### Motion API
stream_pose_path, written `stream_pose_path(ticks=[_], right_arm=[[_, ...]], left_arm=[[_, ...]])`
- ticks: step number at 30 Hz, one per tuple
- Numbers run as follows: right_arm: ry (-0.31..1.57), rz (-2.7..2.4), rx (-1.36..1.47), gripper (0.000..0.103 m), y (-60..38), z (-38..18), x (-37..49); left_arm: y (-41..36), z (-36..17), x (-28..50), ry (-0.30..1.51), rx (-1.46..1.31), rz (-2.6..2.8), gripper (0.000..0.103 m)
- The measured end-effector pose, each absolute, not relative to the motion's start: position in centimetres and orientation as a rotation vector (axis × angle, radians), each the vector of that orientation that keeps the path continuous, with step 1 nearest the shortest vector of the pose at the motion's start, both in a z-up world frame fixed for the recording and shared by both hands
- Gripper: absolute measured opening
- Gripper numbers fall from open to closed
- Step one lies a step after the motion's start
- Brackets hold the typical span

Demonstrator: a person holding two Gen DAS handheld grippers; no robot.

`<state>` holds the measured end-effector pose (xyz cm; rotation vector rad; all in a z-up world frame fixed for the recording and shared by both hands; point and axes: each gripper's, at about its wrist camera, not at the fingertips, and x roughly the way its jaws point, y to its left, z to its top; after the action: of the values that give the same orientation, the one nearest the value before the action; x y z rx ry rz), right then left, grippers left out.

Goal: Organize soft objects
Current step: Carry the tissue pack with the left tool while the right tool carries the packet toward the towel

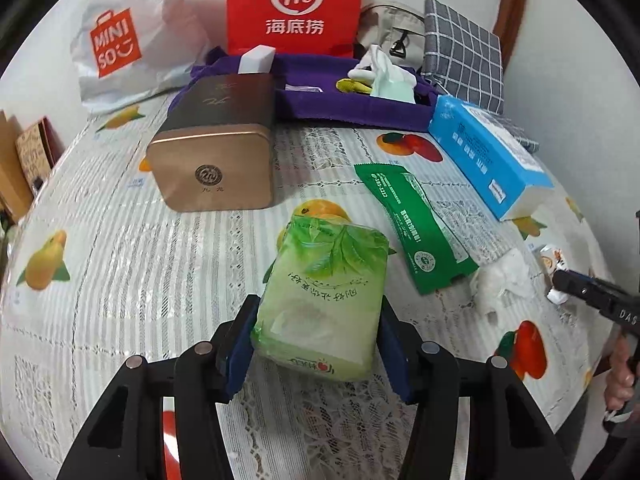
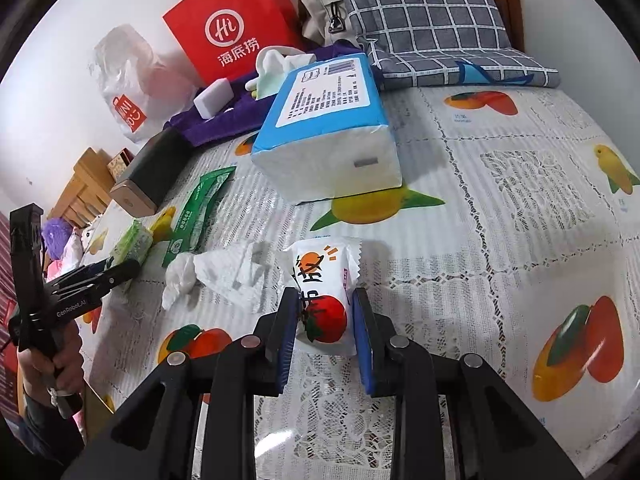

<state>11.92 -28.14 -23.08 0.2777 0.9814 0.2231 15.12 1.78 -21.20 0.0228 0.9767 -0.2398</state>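
Gold tin sits upper left, green wipes pack and crumpled tissue right of center. Left gripper pinches the green tissue pack at bottom center; right gripper squeezes a white snack packet at bottom center.

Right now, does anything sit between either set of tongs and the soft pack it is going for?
Nothing visible does. The left tongs already flank the green tissue pack, and the right tongs flank the small white packet.
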Motion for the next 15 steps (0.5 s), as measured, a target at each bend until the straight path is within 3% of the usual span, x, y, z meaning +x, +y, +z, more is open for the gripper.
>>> stream_pose_path(ticks=[15], right_arm=[[0.988, 0.215, 0.235, 0.028, -27.4, -21.1, 13.1]], left_arm=[[2.8, -17.5, 16.1, 0.919, -0.062, -0.267, 0.053]])
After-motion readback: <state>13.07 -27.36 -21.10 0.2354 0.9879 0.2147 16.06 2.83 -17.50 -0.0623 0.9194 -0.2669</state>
